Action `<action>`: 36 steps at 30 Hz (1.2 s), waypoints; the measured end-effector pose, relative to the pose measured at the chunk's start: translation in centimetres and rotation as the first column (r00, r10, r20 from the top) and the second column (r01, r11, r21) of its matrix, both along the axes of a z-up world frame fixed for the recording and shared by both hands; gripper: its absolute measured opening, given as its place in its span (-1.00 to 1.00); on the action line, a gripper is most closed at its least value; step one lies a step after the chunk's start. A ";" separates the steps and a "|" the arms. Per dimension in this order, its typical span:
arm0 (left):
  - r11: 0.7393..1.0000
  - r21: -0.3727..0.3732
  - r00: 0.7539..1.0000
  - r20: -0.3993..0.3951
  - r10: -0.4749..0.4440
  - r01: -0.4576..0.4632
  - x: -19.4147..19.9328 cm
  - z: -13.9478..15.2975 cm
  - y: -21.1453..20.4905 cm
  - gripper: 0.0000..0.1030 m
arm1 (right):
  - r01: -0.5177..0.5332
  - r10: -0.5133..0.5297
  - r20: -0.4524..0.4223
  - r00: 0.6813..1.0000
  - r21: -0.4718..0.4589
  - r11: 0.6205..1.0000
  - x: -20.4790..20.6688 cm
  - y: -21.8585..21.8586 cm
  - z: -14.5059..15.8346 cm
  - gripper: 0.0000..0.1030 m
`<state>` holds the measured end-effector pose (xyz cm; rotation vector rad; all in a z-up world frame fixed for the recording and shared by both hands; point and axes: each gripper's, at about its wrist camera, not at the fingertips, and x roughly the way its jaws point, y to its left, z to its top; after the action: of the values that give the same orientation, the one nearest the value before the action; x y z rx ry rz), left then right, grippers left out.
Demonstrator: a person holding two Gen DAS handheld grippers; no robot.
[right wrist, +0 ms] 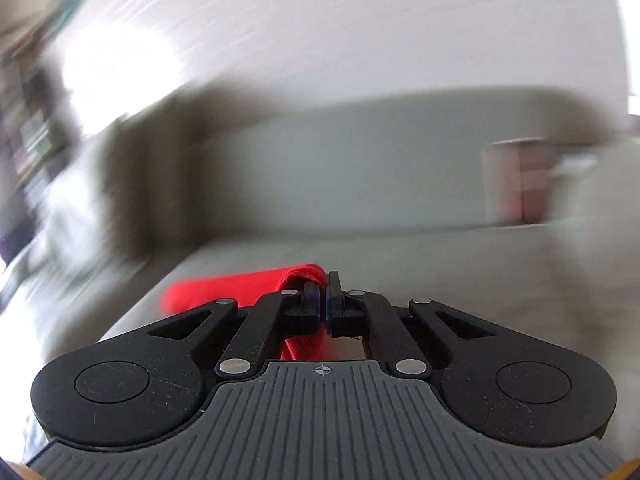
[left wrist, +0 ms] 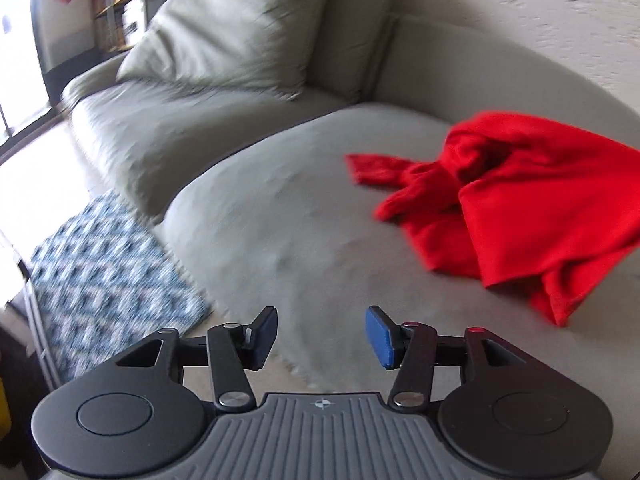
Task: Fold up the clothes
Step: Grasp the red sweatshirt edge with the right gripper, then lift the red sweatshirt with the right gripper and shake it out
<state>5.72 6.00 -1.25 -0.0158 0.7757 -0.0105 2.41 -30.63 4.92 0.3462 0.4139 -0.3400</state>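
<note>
A red garment [left wrist: 516,200] lies crumpled on the pale grey sofa seat [left wrist: 288,216], to the right in the left wrist view, with a sleeve stretched out to the left. My left gripper [left wrist: 322,336] hangs open over the seat's near edge, well short of the cloth, with nothing between its blue pads. In the blurred right wrist view, my right gripper [right wrist: 325,300] is shut on a fold of the red garment [right wrist: 224,286], which trails off to the left and also hangs below the fingers.
Large grey cushions [left wrist: 240,36] lean against the sofa back. A blue and white patterned rug [left wrist: 104,264] covers the floor at the left. Shelves [left wrist: 116,4] stand at the far left. A pinkish box shape [right wrist: 516,180] shows blurred at the right.
</note>
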 end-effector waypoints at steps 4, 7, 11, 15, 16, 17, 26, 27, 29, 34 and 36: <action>0.986 -0.023 0.985 0.051 -0.162 0.163 -0.5 2.1 -5.4 0.09 | 0.253 -0.239 -0.119 0.964 0.112 0.961 -8.7 -9.1 -2.0 -0.97; 0.951 -0.051 0.953 0.039 -0.302 0.304 -1.2 2.3 -10.6 0.16 | 0.267 -0.222 -0.254 0.941 0.156 0.951 -13.0 -11.3 -5.3 -0.96; 0.896 -0.096 0.900 -0.009 -0.437 0.434 -2.0 0.5 -17.3 0.23 | 0.237 -0.164 -0.276 0.947 0.257 0.937 -16.0 -11.6 -8.2 -0.95; 0.895 -0.259 0.915 -0.086 -0.395 0.362 -1.9 -3.5 -20.5 0.03 | 0.191 -0.120 -0.242 0.963 0.299 0.935 -16.4 -11.5 -9.0 -0.95; 0.895 -0.339 0.930 -0.120 -0.347 0.290 -1.6 -4.7 -20.1 -0.05 | 0.176 -0.107 -0.233 0.967 0.299 0.938 -16.3 -11.4 -8.9 -0.94; 0.884 -0.420 0.943 -0.156 -0.295 0.207 -1.3 -5.8 -19.5 -0.06 | 0.161 -0.096 -0.222 0.970 0.297 0.941 -16.2 -11.4 -8.8 -0.93; 0.762 -0.639 0.955 -0.281 -0.099 -0.109 2.8 -9.6 -17.3 -0.08 | 0.135 -0.075 -0.176 0.982 0.363 0.922 -16.9 -12.9 -9.8 -0.89; 0.758 -0.642 0.953 -0.288 -0.096 -0.118 3.2 -9.9 -17.5 -0.10 | 0.136 -0.075 -0.175 0.982 0.368 0.920 -16.8 -12.9 -9.9 -0.89; 0.763 -0.635 0.953 -0.289 -0.090 -0.120 3.8 -10.1 -18.0 -0.20 | 0.136 -0.075 -0.171 0.982 0.382 0.914 -16.8 -13.1 -10.2 -0.88; 0.797 -0.594 0.952 -0.293 -0.087 -0.110 5.1 -9.8 -19.5 -0.35 | 0.146 -0.082 -0.176 0.981 0.387 0.911 -16.6 -13.1 -10.4 -0.84; 0.817 -0.568 0.952 -0.292 -0.093 -0.094 5.4 -9.7 -20.3 -0.42 | 0.148 -0.083 -0.180 0.980 0.384 0.911 -16.6 -13.1 -10.4 -0.83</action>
<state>11.14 -14.25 -10.91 -0.6151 1.0644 -0.2514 -14.19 -43.71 -5.48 0.7467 0.6240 -0.4013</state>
